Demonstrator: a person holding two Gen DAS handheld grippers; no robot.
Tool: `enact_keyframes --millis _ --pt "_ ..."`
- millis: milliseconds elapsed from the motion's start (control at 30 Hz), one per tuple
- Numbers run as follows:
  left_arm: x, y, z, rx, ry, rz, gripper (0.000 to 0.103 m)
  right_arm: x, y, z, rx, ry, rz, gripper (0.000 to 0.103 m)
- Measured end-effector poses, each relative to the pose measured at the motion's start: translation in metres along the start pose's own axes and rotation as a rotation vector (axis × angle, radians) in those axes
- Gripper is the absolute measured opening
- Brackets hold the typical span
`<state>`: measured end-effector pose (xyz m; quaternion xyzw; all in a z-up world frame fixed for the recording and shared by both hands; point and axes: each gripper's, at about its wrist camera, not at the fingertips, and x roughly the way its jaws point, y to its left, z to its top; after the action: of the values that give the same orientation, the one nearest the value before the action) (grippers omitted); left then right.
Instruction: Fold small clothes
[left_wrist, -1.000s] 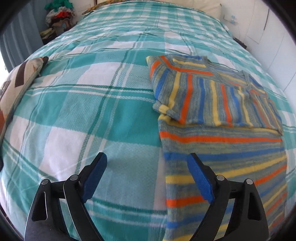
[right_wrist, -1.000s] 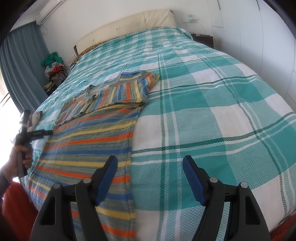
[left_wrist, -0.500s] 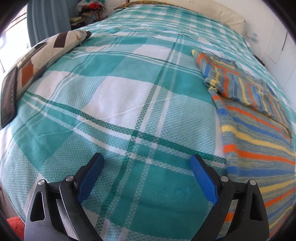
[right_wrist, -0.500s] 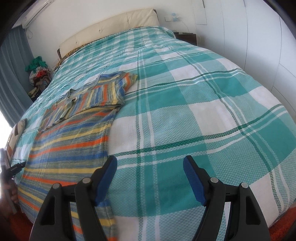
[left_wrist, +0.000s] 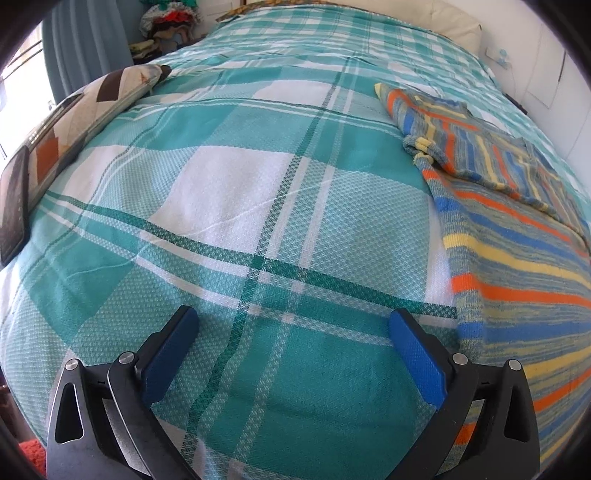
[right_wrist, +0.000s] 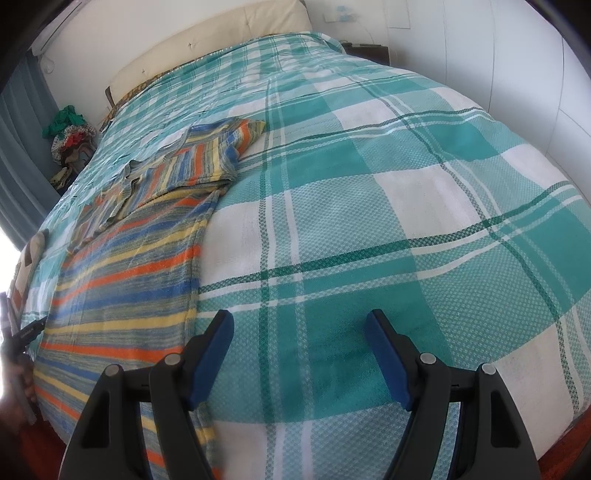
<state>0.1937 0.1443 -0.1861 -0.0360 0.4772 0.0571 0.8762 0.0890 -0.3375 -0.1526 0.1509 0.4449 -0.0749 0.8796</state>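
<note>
The bed (left_wrist: 236, 192) carries a plaid cover; a striped sweater (left_wrist: 509, 236) lies on it at three o'clock in the left wrist view, partly folded. The left hand-held gripper (left_wrist: 293, 332) hovers wide open, empty, above the cover. The right hand-held gripper (right_wrist: 299, 332) is likewise spread, holding nothing, with the sweater (right_wrist: 133, 266) at nine o'clock.

sweater (left_wrist: 517, 236) flat on bed (left_wrist: 236, 192); pillow (left_wrist: 74, 122) left of it, seemingly at edge.
</note>
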Motion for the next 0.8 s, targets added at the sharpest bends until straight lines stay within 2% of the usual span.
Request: enact_keyframes --millis 800 --pt "0.0008 -0.002 -0.0015 0.002 -0.002 0.002 0.103 0.0019 0.0019 -0.0033 -0.008 0.012 -0.005 0.078"
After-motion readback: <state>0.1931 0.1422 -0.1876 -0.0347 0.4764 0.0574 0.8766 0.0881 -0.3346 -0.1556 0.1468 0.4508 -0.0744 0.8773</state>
